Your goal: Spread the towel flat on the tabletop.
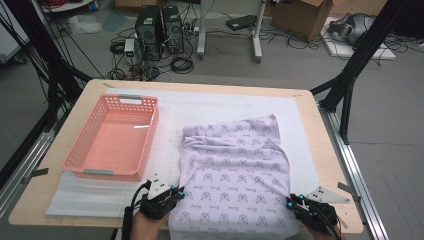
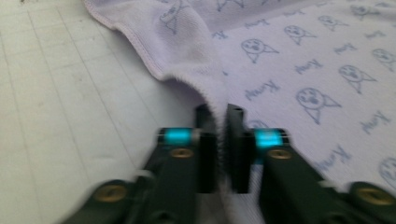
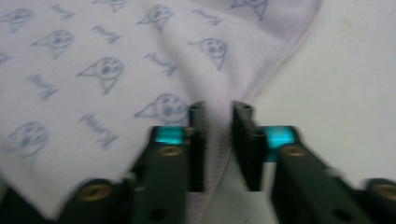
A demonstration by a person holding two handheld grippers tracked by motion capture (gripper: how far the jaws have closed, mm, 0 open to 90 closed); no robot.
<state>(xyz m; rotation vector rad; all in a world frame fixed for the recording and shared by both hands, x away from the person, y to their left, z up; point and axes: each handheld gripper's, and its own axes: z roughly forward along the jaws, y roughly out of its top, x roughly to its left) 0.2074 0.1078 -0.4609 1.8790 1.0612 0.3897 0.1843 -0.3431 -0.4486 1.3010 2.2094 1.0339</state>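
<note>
While the lilac towel (image 1: 235, 170), printed with small blue cat-face motifs and script, lies spread over the near right part of the white mat (image 1: 200, 107), each of its two near edges sits in one gripper. At the towel's near left edge, the left gripper (image 1: 179, 192) is clenched on the cloth: in the left gripper view (image 2: 222, 140) the hemmed border rises in a fold and runs down between the two black jaws, which stand close together with the fabric pinched in the narrow gap. At the near right edge, the right gripper (image 1: 290, 202) closes on the stitched hem; in the right gripper view (image 3: 219, 140) the hem passes between the jaws, the left jaw lying against the cloth, though blur leaves it unclear whether the right jaw presses it as well. Seen from the high view, the towel's far edge is rumpled, with a ridge of folds running across it and one corner pointing toward the far right of the table (image 1: 310, 130). To the left of the towel, well apart from both grippers, a pink plastic basket (image 1: 82, 145) stands on the mat. The person's hands enter at the near table edge.
</note>
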